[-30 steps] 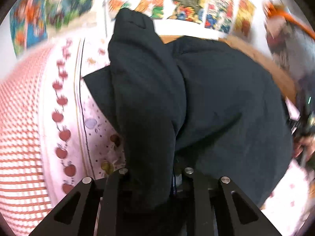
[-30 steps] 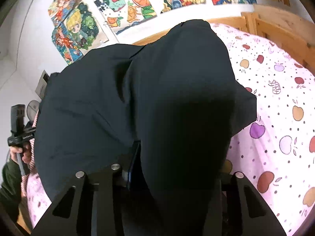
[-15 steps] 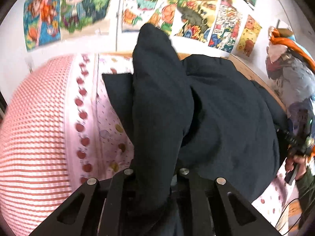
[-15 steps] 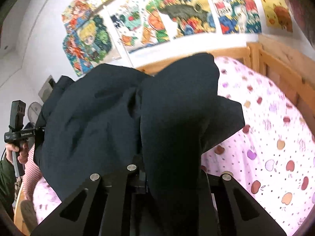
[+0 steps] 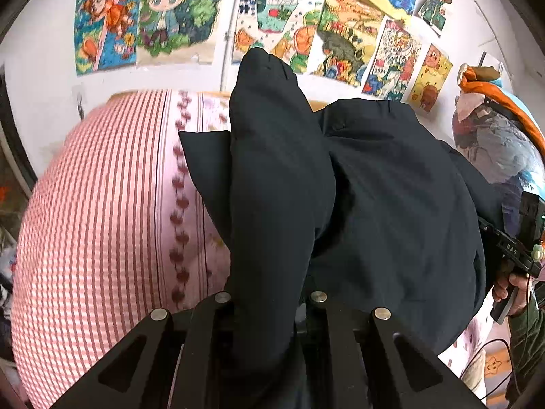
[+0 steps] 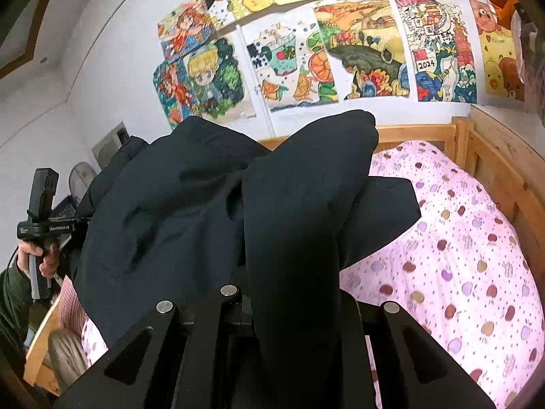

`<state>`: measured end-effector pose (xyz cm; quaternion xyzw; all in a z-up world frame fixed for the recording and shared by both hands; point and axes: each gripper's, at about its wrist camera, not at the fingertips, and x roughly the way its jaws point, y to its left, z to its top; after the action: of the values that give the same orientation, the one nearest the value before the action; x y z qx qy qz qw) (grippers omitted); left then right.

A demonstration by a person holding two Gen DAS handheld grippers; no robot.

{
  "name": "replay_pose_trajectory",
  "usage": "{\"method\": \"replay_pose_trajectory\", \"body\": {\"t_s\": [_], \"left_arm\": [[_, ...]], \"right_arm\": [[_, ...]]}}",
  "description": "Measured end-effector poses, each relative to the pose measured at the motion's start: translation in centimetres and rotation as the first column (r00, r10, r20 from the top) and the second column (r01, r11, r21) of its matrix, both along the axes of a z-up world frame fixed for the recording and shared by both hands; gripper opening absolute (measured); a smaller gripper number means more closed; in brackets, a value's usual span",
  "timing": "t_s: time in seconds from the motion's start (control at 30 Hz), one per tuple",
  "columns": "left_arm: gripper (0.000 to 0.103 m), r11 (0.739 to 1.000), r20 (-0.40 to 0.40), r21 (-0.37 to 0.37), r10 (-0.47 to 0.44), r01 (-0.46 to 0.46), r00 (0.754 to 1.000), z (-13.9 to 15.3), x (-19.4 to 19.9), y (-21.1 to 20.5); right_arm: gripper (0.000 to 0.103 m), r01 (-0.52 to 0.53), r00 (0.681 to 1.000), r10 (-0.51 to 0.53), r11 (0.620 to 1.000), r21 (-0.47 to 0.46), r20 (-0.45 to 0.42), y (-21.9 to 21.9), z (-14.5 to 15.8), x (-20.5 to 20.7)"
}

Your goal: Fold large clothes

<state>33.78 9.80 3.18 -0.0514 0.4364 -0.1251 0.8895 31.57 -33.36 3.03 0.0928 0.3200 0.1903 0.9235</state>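
A large dark navy garment (image 5: 391, 204) hangs lifted above the bed, stretched between my two grippers. In the left wrist view my left gripper (image 5: 269, 294) is shut on a thick bunched fold of it that rises over the fingers and hides the tips. The right wrist view shows the same garment (image 6: 163, 211). There my right gripper (image 6: 293, 293) is shut on another bunched fold. Each gripper also shows in the other's view, held by a hand: the right gripper (image 5: 514, 248) at the far right, the left gripper (image 6: 44, 225) at the far left.
Below lies a pink apple-print quilt (image 6: 460, 272) and a red-and-white striped cover (image 5: 95, 221). A wooden bed frame (image 6: 490, 156) runs along the back and right. Colourful drawings (image 6: 368, 54) cover the white wall. Hanging bags and clothes (image 5: 494, 143) crowd the right side.
Both grippers have risen with the garment, lifting it clear of the quilt. More of the wall and its drawings has come into view; the grip on the cloth stays.
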Motion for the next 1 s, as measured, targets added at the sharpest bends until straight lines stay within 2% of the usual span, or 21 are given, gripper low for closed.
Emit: {"method": "replay_pose_trajectory", "body": {"t_s": [0.13, 0.27, 0.4, 0.57, 0.63, 0.7, 0.77, 0.83, 0.9, 1.0], "left_arm": [[0.013, 0.999, -0.027, 0.034, 0.001, 0.000, 1.000, -2.9, -0.7, -0.2], [0.015, 0.998, -0.028, 0.063, 0.004, -0.002, 1.000, -5.4, 0.2, -0.5], [0.022, 0.994, 0.011, 0.110, 0.003, -0.004, 1.000, -6.4, 0.5, -0.9], [0.032, 0.993, 0.007, 0.110, 0.045, -0.046, 0.999, -6.5, 0.6, -0.9], [0.046, 0.992, -0.002, 0.108, 0.073, -0.073, 0.997, -6.5, 0.4, -0.4], [0.054, 0.990, -0.013, 0.105, 0.098, -0.096, 0.995, -6.5, 0.3, -0.1], [0.063, 0.985, 0.000, 0.115, 0.127, -0.126, 0.992, -6.5, -0.4, 0.4], [0.089, 0.977, 0.047, 0.133, 0.160, -0.165, 0.986, -6.1, -1.2, 0.7], [0.096, 0.969, 0.143, 0.133, 0.189, -0.208, 0.972, -5.0, -2.6, 0.8], [0.102, 0.964, 0.205, 0.131, 0.201, -0.231, 0.958, -3.8, -4.0, 0.3]], "right_arm": [[0.015, 0.000, 0.999, 0.000, 1.000, 0.000, -0.052, 0.0, -2.0, -0.6], [0.016, 0.041, 0.994, -0.046, 0.998, -0.055, -0.097, 0.3, -4.8, -0.5], [0.024, 0.097, 0.984, -0.110, 0.991, -0.095, -0.139, 0.1, -6.9, 0.3], [0.038, 0.111, 0.979, -0.126, 0.989, -0.101, -0.158, 0.2, -7.4, 0.7], [0.049, 0.116, 0.976, -0.135, 0.986, -0.117, -0.169, 0.4, -7.5, 0.7], [0.059, 0.140, 0.971, -0.168, 0.977, -0.159, -0.173, 0.7, -7.4, 0.6], [0.064, 0.157, 0.968, -0.190, 0.969, -0.190, -0.166, 0.8, -7.4, 0.3], [0.090, 0.202, 0.959, -0.242, 0.949, -0.241, -0.148, 0.9, -7.1, -0.2], [0.092, 0.243, 0.956, -0.277, 0.932, -0.269, -0.094, 0.8, -6.4, -1.2], [0.095, 0.259, 0.956, -0.286, 0.924, -0.282, -0.058, 0.9, -5.4, -2.3]]}}
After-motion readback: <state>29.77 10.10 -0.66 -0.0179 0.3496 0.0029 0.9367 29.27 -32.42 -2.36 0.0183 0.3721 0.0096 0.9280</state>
